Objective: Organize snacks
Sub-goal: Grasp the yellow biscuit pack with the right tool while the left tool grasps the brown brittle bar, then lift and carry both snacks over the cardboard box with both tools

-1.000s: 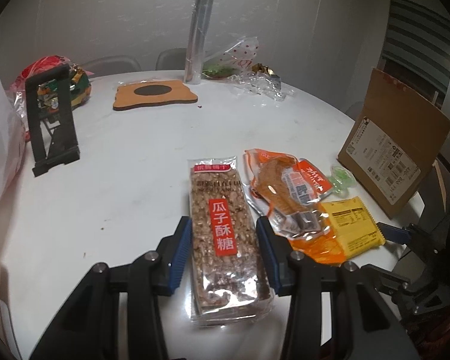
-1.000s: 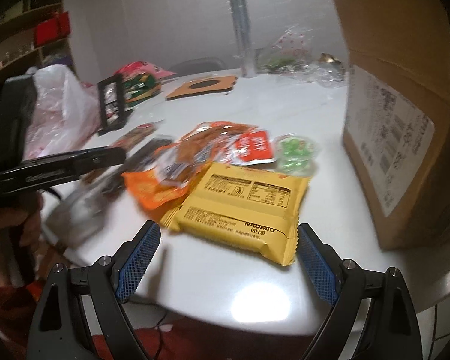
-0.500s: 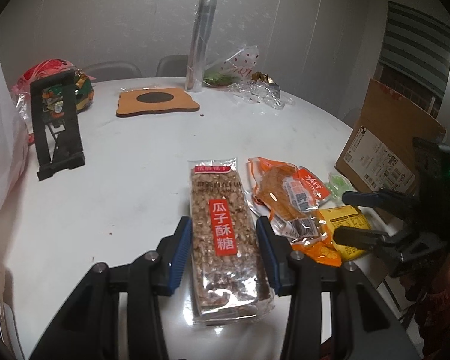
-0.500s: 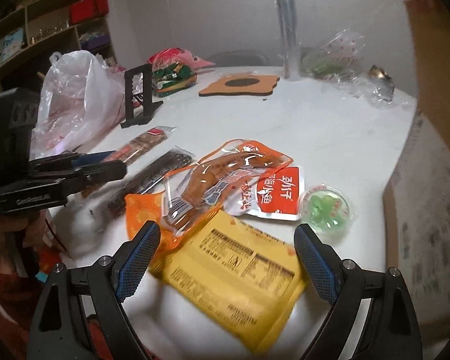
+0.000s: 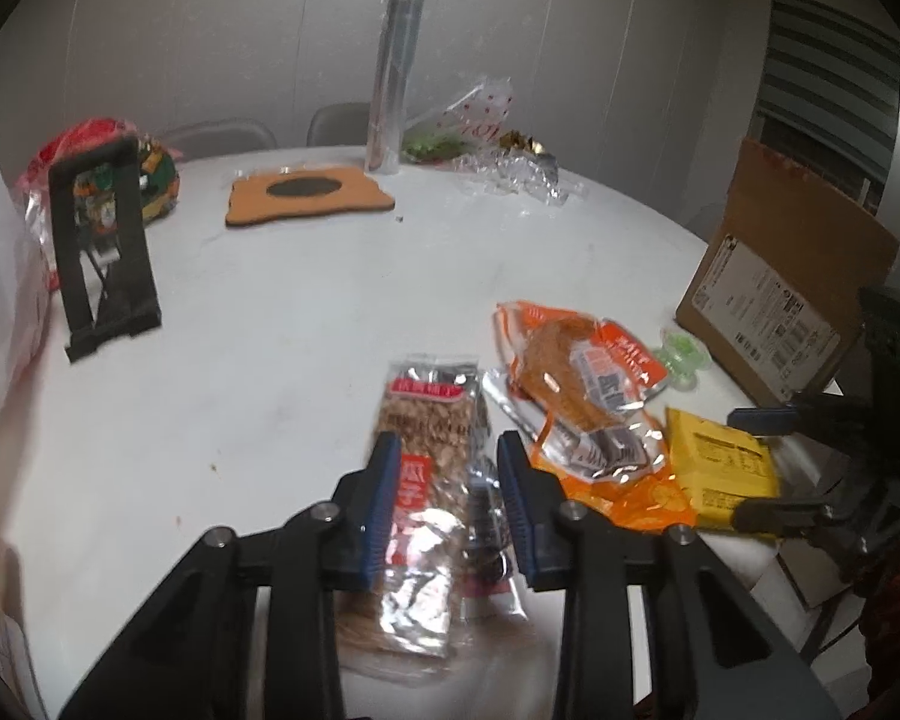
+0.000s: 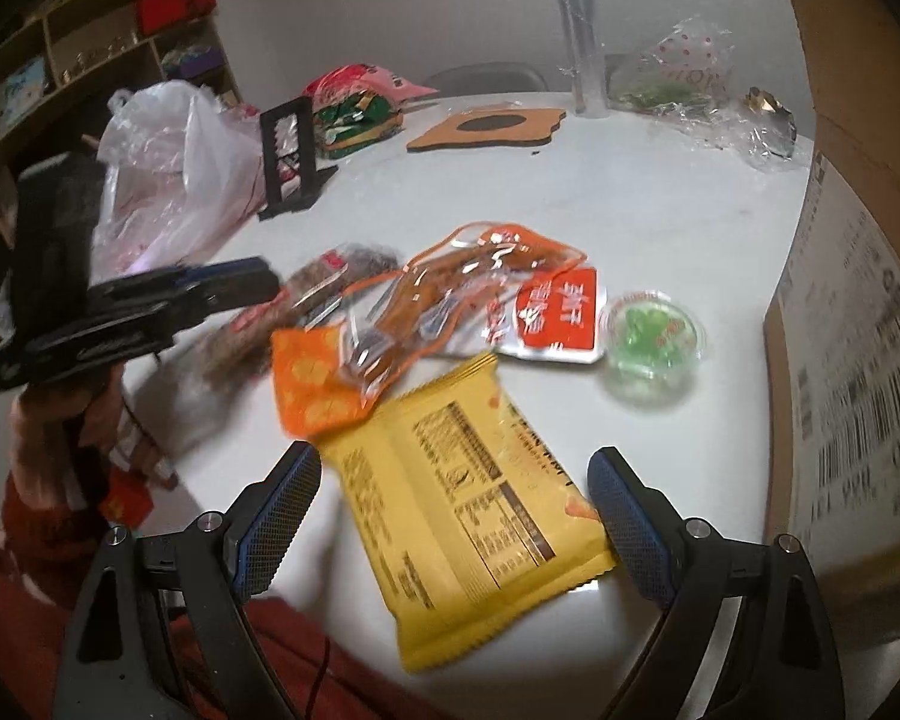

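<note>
Left claw (image 5: 450, 501) is closing, pinching the seed brittle bar (image 5: 429, 480); right claw (image 6: 453, 516) stays spread around the yellow packet (image 6: 468, 498), orange pouch (image 6: 315, 387) at ten o'clock.

Left gripper (image 5: 450, 501) — angled downward, its blue-padded jaws closing, with a snack bar (image 5: 429, 480) between them. Right gripper (image 6: 453, 525) — also angled downward, jaws spread wide and gripping nothing; a hand (image 6: 72, 420) holds the left tool.
</note>
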Demonstrator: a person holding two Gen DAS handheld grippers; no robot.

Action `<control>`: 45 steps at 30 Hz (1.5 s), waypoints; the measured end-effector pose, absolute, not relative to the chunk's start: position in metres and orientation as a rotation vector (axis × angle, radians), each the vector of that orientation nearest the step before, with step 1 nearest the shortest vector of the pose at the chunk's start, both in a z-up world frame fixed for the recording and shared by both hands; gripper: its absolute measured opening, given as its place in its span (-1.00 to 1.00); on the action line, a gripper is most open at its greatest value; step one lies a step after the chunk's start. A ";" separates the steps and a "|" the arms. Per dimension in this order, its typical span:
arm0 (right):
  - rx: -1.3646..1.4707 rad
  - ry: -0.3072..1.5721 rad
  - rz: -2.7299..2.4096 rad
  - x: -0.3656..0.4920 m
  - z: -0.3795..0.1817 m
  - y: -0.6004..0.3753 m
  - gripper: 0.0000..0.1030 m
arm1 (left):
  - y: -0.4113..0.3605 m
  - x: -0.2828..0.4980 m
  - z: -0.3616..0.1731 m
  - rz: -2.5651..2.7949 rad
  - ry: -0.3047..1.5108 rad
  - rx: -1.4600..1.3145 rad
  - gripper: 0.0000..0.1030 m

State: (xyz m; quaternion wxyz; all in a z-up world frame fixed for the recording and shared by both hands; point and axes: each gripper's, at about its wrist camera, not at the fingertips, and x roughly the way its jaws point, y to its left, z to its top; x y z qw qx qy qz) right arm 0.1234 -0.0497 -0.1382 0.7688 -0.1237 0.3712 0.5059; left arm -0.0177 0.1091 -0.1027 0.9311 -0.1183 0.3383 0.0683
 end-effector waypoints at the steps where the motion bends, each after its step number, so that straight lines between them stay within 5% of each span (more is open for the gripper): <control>1: -0.284 0.807 1.101 0.120 -0.139 -0.052 0.75 | 0.109 -0.018 -0.104 0.144 0.697 -0.241 -0.31; 4: -0.322 0.816 1.100 0.115 -0.141 -0.054 0.76 | 0.109 -0.021 -0.109 0.185 0.701 -0.218 -0.08; 9: -0.427 0.787 1.119 0.105 -0.143 -0.053 0.73 | 0.120 -0.023 -0.115 0.214 0.725 -0.225 -0.04; 11: -0.450 0.765 1.125 0.106 -0.144 -0.051 0.73 | 0.123 -0.021 -0.118 0.199 0.737 -0.231 -0.04; 16: -0.499 0.708 1.137 0.102 -0.144 -0.047 0.35 | 0.125 -0.017 -0.119 0.189 0.739 -0.222 -0.04; 45: -0.328 0.678 0.900 0.109 -0.141 -0.055 0.29 | 0.117 -0.012 -0.111 0.165 0.723 -0.185 -0.25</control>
